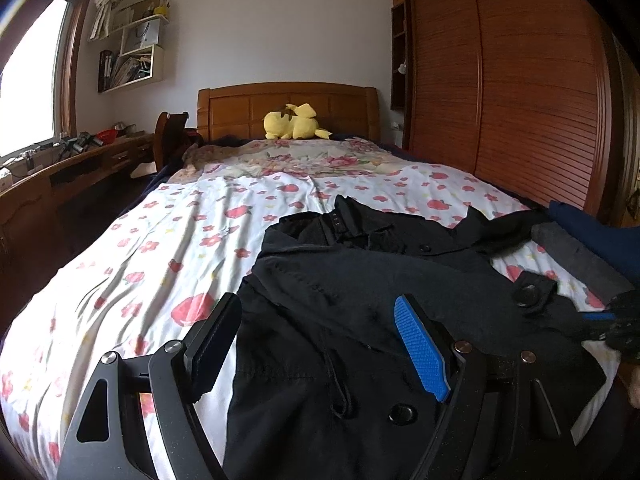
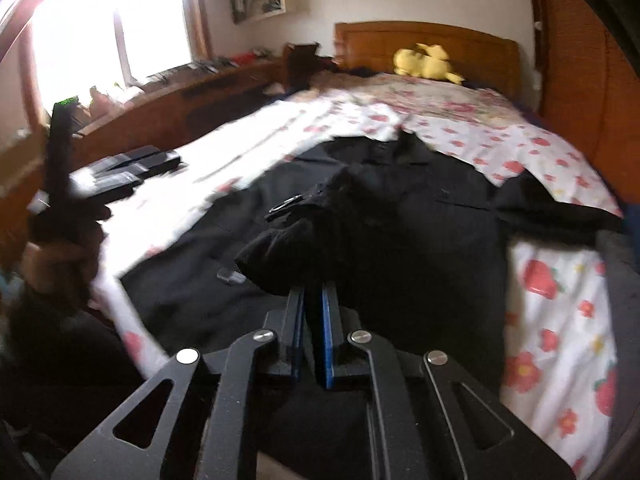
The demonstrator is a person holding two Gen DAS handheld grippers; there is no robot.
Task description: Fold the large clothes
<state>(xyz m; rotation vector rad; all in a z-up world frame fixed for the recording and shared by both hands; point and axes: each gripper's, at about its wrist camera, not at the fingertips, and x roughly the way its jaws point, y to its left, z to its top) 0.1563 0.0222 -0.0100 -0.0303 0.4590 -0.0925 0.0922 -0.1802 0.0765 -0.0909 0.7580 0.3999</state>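
The black coat lies spread on the flowered bedsheet; the right gripper pinches a bunched sleeve end, probably to carry it across; the left gripper hovers wide apart, empty, above the hem.

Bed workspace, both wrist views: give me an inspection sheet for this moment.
Surface: bed with white floral sheet, wrinkled.
Job's things: black coat spread on the near part of the bed; one bunched part of it is lifted.
Clutter: yellow plush toy by the headboard; grey and blue folded cloth at the right edge.
Grippers: left tool open over the coat's left edge; right tool shut on the bunched coat fabric.
Cables: nothing seen.
Surroundings: wooden wardrobe, cluttered desk under the window, wall shelves.
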